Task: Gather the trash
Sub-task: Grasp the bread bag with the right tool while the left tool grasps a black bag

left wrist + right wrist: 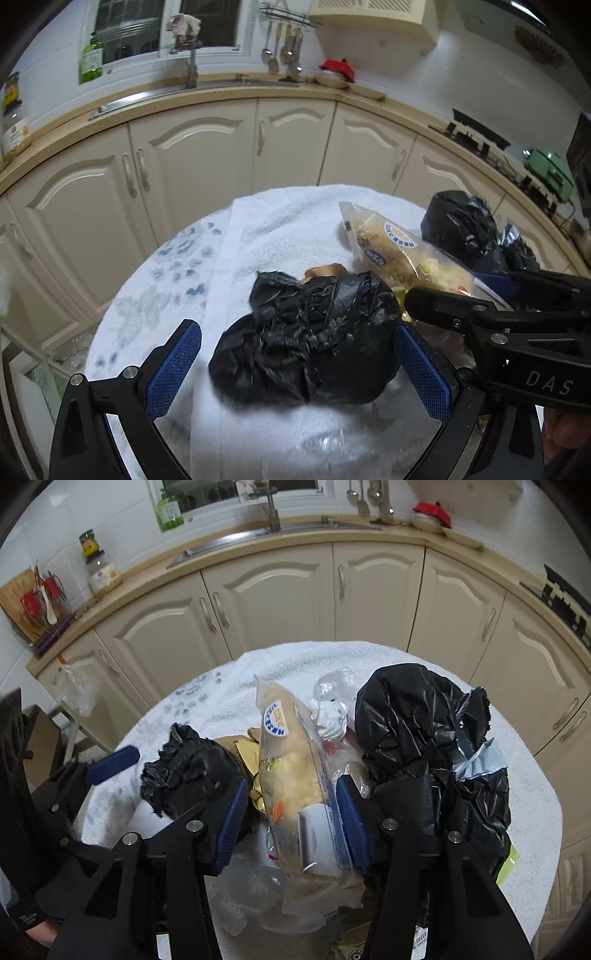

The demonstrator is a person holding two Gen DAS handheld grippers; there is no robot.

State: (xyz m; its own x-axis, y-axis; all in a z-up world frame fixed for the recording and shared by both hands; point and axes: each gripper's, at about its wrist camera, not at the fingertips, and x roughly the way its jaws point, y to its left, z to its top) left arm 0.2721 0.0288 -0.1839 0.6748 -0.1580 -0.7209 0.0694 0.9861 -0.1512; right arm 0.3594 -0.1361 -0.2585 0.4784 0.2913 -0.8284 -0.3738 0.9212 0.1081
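Trash is gathered on a white towel (295, 221) that covers the round desk (155, 280). A crumpled black bag (314, 332) lies near the middle of the desk, between the fingers of the left gripper (295, 365). This gripper is held wide apart; its right pad (421, 373) is seen just beside the bag, and the left pad (173, 362) is kept apart from it. A clear food packet (295, 775) with a round blue label lies to the right of this bag, over other clear wrappers (332, 709). The right gripper (291, 819) is placed around the near part of the packet, with both blue pads close at its sides; whether they are pressed on it cannot be told. A bigger black bag (424, 731) is seen toward the right edge of the desk.
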